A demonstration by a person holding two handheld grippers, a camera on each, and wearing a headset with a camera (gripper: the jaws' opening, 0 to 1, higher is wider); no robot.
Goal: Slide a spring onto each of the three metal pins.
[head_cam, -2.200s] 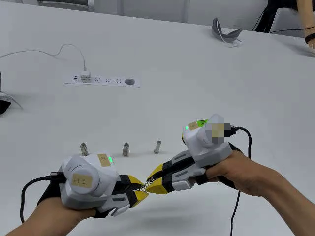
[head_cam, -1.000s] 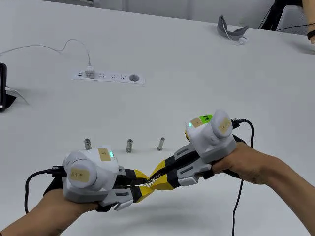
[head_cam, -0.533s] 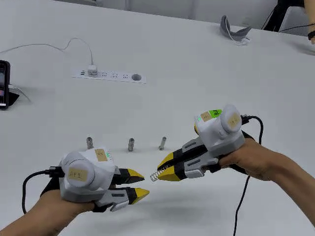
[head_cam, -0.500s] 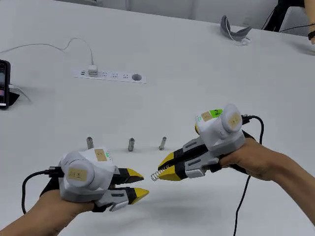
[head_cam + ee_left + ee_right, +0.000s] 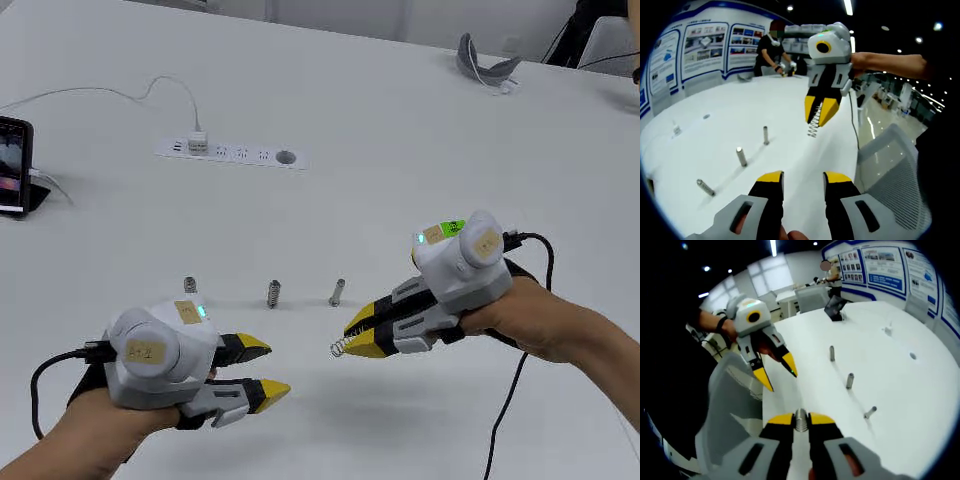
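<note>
**Q:** How is the spring (image 5: 341, 347) held?
**A:** My right gripper (image 5: 353, 336) is clenched on one end. The rest sticks out free, I judge so it can thread over a pin.
**Q:** And the left gripper (image 5: 273, 367)?
**A:** Released, empty, held clear. The three metal pins (image 5: 274, 293) stand upright on the table (image 5: 400, 150), just beyond the spring.

You're working at a broad white table (image 5: 400, 150), with a power strip (image 5: 232, 153) lying across it and a lit phone (image 5: 12, 178) at its left edge. Blue-framed posters (image 5: 705, 47) line one side of the room, ceiling lights (image 5: 849, 6) glow overhead, and a grey mesh chair (image 5: 895, 170) stands at the table's edge.
</note>
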